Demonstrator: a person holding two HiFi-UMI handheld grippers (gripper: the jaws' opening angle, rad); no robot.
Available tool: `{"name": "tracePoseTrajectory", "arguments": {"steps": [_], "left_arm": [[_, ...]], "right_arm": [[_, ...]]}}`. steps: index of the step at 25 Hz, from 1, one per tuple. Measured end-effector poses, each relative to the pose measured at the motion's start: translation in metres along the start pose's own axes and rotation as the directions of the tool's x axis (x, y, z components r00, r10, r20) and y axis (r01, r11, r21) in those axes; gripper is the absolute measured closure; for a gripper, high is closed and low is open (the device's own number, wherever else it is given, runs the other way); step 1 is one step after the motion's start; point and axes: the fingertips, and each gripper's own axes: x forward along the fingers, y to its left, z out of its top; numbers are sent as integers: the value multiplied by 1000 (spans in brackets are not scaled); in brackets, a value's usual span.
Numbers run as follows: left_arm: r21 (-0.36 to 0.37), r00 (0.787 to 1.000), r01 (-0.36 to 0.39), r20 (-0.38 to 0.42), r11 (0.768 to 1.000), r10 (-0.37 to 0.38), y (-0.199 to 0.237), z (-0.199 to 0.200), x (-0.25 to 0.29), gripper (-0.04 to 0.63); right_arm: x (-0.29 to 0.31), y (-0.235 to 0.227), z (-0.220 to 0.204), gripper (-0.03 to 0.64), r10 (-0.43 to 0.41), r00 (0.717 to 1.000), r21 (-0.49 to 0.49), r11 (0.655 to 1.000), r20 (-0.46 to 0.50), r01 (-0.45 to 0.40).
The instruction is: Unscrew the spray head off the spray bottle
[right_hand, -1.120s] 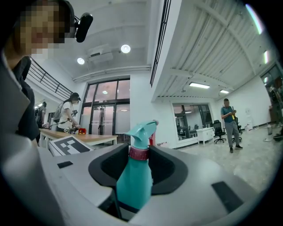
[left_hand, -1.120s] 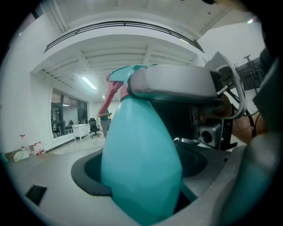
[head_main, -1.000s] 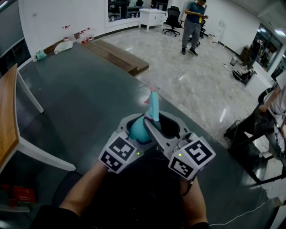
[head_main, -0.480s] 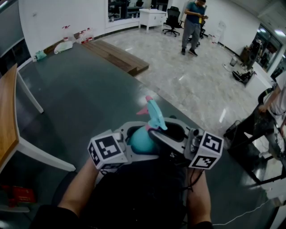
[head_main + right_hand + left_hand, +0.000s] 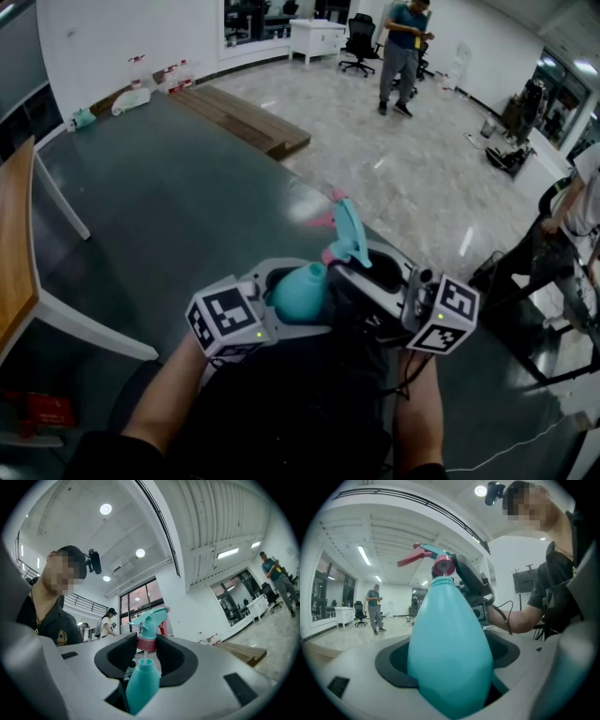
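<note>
Above the near side of the dark table (image 5: 169, 206), the left gripper (image 5: 450, 686) is clamped on the teal bottle (image 5: 447, 639), whose neck points far-right. The right gripper (image 5: 146, 644) is closed on the pink collar of the spray head (image 5: 149, 620), which sits just clear of the neck with its tube showing between.

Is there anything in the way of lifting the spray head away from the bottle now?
Nothing visible blocks it. The right gripper is shut on the spray head, whose collar is already off the bottle; only its thin tube runs into the neck.
</note>
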Motion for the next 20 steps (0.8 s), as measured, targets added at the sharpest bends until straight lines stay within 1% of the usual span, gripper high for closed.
{"name": "tracePoseTrajectory", "arguments": {"steps": [2, 5, 12, 16, 20], "left_arm": [[-1, 999, -24, -24, 1000, 24, 4, -5, 3, 167], [-7, 998, -40, -40, 999, 40, 6, -9, 6, 167], [-14, 990, -103, -97, 995, 101, 16, -26, 8, 167], [-13, 975, -170, -147, 985, 167, 27, -40, 9, 167], [-27, 953, -254, -180, 967, 246, 44, -50, 6, 167]], "right_arm": [[-4, -2, 9, 474, -41, 999, -41, 998, 18, 42], [-9, -4, 21, 474, -92, 995, -94, 991, 42, 95], [-20, -7, 50, 474, -176, 975, -143, 970, 135, 195], [-28, -9, 65, 474, -212, 960, -162, 957, 182, 242], [-37, -11, 77, 474, -257, 939, -184, 936, 229, 300]]}}
